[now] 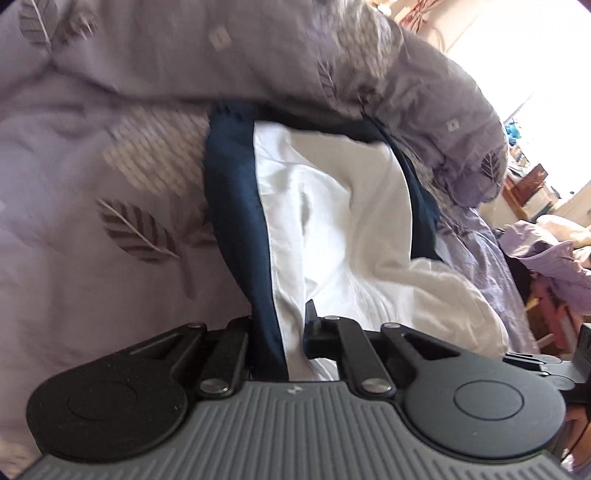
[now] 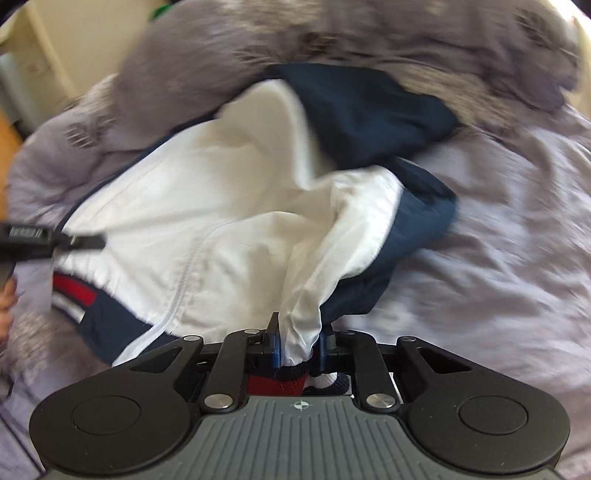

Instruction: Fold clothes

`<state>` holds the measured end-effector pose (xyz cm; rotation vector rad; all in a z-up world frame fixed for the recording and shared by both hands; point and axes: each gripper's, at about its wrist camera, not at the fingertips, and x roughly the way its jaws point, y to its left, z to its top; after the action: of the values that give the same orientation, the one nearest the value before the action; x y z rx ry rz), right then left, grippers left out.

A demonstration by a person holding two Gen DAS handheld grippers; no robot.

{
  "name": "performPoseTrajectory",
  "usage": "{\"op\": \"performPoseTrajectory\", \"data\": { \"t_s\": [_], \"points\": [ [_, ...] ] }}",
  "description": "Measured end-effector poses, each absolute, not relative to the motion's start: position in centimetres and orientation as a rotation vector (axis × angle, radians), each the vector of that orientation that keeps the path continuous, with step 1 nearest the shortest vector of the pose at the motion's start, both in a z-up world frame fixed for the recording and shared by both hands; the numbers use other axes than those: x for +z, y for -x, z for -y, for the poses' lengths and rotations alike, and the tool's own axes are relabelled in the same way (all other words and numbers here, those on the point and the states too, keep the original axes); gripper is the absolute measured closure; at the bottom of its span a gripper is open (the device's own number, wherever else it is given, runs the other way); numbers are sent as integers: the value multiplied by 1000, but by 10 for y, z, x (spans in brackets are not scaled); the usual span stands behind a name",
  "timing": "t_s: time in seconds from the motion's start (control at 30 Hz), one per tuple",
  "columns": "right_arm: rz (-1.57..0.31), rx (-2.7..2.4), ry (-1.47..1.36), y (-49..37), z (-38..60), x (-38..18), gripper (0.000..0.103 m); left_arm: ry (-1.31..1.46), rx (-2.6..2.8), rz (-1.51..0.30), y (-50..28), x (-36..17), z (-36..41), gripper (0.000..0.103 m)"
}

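A white and navy jacket with red, white and navy ribbed trim lies on a lilac leaf-print duvet. My left gripper is shut on the jacket's navy and white edge, which runs up between the fingers. In the right wrist view the jacket spreads across the bed, white lining up, navy parts at the far right. My right gripper is shut on a bunched white sleeve end with its red and navy cuff. The left gripper shows at the left edge of that view, on the jacket's hem.
A bunched ridge of the duvet rises behind the jacket. Beyond the bed's right side in the left wrist view are a bright window, cluttered wooden furniture and purple cloth. A cream wall stands far left in the right wrist view.
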<state>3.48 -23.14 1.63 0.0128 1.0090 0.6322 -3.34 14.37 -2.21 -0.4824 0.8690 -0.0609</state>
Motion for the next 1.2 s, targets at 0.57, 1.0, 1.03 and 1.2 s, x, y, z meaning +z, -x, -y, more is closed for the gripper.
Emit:
{"op": "performPoseTrajectory", "data": {
  "t_s": [0.57,1.0,1.03,1.2],
  "points": [
    [-1266,896,391,-27,193,64,28,322,-39,-1416,134,-42,-202,31],
    [-966,402,647,-143,127,-18,26,-37,-37,-1153,82,22,-221,11],
    [-958,399,675,-143,122,-21,26,-54,-29,-1112,59,13,-217,11],
    [-923,325,668,-158,129,-24,25,-99,-51,-935,-60,-33,-195,11]
  ]
}}
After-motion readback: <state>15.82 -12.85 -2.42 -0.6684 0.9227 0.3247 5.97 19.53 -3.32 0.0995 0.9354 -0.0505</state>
